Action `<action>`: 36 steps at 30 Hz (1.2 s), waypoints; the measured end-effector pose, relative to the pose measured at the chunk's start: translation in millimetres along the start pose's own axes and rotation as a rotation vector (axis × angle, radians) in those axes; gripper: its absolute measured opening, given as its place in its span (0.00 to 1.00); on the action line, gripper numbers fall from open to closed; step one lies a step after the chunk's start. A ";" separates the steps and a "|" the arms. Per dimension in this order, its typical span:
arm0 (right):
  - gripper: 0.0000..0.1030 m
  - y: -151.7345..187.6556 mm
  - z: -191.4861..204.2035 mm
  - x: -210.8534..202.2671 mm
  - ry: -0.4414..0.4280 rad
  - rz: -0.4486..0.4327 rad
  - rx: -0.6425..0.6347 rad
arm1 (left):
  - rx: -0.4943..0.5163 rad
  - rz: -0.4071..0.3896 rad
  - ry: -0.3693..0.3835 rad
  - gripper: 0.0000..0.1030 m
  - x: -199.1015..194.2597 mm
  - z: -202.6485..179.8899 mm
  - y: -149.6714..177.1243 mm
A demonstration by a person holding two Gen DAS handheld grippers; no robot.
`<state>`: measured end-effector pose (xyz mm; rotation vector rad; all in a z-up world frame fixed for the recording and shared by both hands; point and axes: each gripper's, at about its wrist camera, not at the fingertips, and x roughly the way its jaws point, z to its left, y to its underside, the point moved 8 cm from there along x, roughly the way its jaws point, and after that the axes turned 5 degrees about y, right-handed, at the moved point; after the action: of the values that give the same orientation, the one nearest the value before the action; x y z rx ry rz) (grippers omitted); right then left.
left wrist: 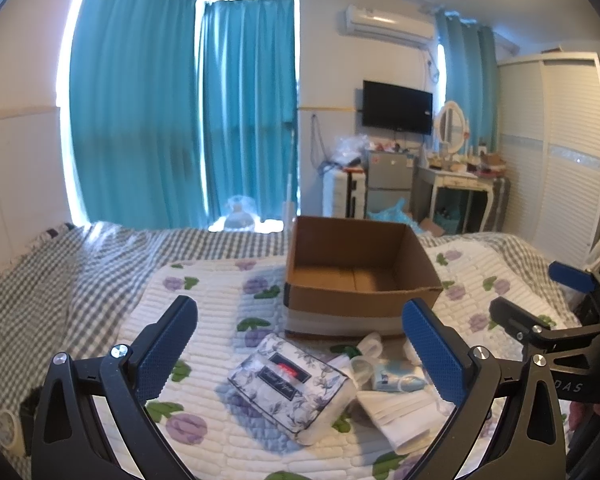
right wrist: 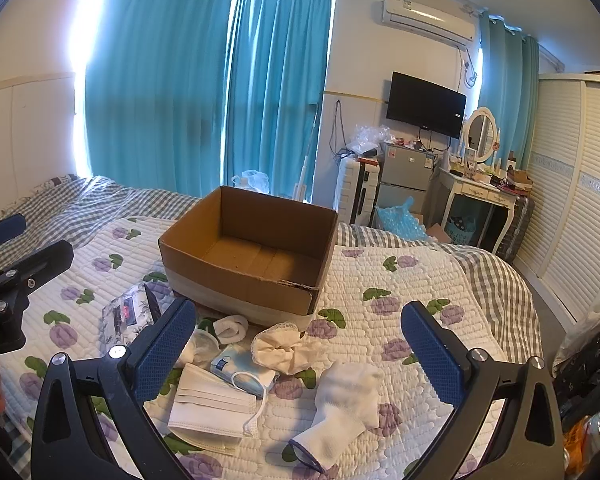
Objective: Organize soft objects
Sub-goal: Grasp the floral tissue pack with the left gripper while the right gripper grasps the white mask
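Note:
An empty open cardboard box (left wrist: 360, 276) (right wrist: 256, 256) stands on the flowered quilt. In front of it lie a floral tissue pack (left wrist: 294, 388) (right wrist: 126, 316), white face masks (right wrist: 212, 404) (left wrist: 404, 416), a blue mask packet (right wrist: 242, 372), a cream lace cloth (right wrist: 284, 348), a rolled white sock (right wrist: 232, 328) and a white sock (right wrist: 344, 412). My left gripper (left wrist: 300, 344) is open above the tissue pack. My right gripper (right wrist: 300, 344) is open above the masks and the sock. Both are empty.
The quilt (right wrist: 400, 292) covers a checked bedspread (left wrist: 40, 280). Beyond the bed are teal curtains (left wrist: 160, 120), a small fridge (right wrist: 404, 176), a dressing table (right wrist: 484, 192) and a white wardrobe (right wrist: 580, 200). The other gripper shows at each view's edge (left wrist: 540, 320) (right wrist: 16, 276).

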<state>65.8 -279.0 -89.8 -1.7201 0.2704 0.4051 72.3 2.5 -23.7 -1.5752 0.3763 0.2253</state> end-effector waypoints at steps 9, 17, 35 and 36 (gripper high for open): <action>1.00 -11.0 3.3 -21.2 -0.011 -0.033 -0.029 | 0.008 -0.010 -0.050 1.00 -29.7 -0.8 -8.7; 1.00 8.0 31.7 -33.6 -0.067 0.009 -0.119 | -0.015 0.131 -0.115 1.00 -24.3 18.8 47.6; 0.25 121.4 121.7 54.7 -0.181 0.302 -0.333 | -0.075 0.291 -0.145 1.00 2.7 55.3 111.7; 0.22 120.9 122.1 55.5 -0.180 0.304 -0.336 | -0.075 0.294 -0.143 1.00 3.5 55.2 112.3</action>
<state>53.9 -179.5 -239.9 -1.9591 0.3484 0.8635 38.5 56.2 -131.6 -1.5628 0.4919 0.5814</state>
